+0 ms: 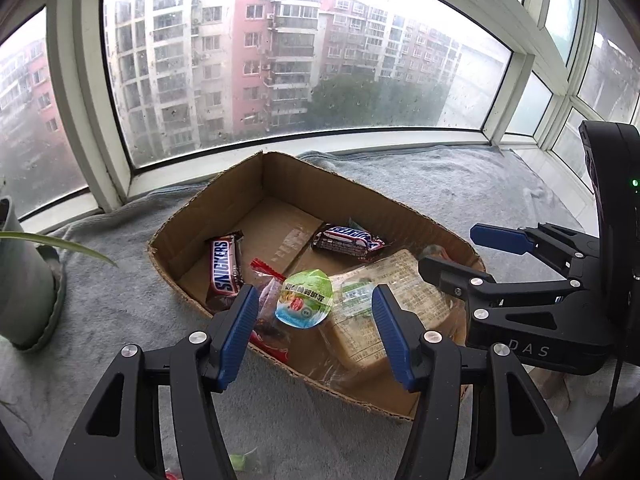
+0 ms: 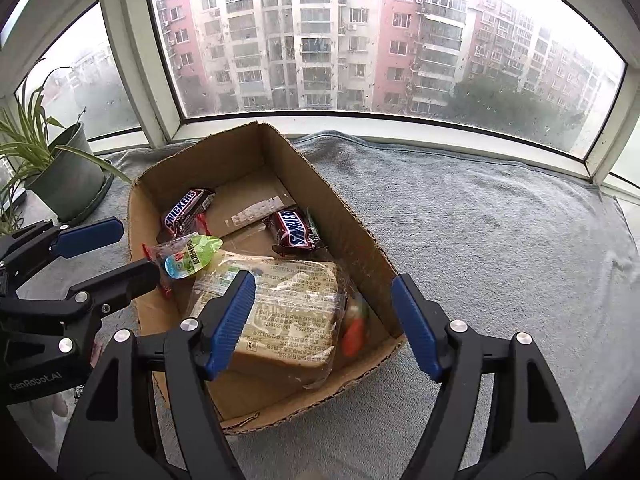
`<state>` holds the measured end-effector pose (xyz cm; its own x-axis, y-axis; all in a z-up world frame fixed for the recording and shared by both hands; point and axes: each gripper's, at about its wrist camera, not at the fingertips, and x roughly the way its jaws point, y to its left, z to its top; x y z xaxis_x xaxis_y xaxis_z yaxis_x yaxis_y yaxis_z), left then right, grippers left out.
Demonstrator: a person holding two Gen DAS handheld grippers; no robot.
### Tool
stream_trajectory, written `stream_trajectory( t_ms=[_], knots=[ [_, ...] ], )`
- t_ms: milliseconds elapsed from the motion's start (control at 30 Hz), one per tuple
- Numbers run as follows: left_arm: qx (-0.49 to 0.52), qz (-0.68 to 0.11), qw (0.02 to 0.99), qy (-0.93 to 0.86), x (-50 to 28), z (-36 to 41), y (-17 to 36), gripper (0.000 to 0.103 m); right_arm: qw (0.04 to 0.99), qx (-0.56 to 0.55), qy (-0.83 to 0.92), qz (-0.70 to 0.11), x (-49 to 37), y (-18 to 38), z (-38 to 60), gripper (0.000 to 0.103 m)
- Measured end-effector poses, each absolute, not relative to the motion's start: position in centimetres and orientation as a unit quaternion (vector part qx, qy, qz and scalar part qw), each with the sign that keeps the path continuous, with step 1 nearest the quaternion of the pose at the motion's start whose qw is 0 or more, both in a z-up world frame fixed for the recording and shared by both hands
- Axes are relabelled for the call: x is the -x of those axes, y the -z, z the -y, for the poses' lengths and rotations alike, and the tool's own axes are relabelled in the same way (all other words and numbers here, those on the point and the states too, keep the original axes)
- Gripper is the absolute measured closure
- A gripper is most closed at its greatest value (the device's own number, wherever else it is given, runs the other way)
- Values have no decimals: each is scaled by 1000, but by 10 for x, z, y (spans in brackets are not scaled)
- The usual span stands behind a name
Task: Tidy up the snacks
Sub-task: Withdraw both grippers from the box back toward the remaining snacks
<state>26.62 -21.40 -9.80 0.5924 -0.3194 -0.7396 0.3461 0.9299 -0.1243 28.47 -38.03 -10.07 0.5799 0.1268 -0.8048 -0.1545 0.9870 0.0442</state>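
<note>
Both your grippers hang over the near end of the box (image 2: 352, 216), jaws apart and empty: the left gripper (image 1: 316, 332) moderately wide, the right gripper (image 2: 324, 324) wider.

Nearest, just under your right gripper, lies the bread pack (image 2: 288, 312), a tan block in clear film printed with small Chinese text too fine to read here. It looks soft and light; squeeze it and it dents, and the film will slip, so take it across the short sides with a gentle close. Beside it toward the box's right wall sits a small clear packet (image 2: 354, 328) with something orange inside; what it is I cannot tell.

Straight ahead of your left gripper is the jelly cup (image 1: 305, 299), green and blue foil lid with Chinese print. It is stiff but small and smooth: grip it by the rim. Left of it lies a red-ended clear wrapper (image 1: 268, 300), crinkly and flimsy; pinch a twisted end.

Further in, two bars read SNICKERS: one bar (image 1: 226, 270) leans at the left wall, the other bar (image 1: 347, 240) lies mid-box. Both are firm and light; hold them across the middle.

Everything visible in these views already sits inside the box, save bits of wrapper (image 1: 240, 460) below your left gripper.
</note>
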Motion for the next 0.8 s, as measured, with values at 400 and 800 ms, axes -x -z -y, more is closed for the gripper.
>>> stream_trajectory(
  t_ms=[400,800],
  knots=[
    [-24,-382,905,184,-226,183,68,45,895,36,-105,-433,-239,67,353,23],
    [-25,-368,914,171,-176,135,55,45,884,66,-156,-435,-179,65,309,23]
  ],
)
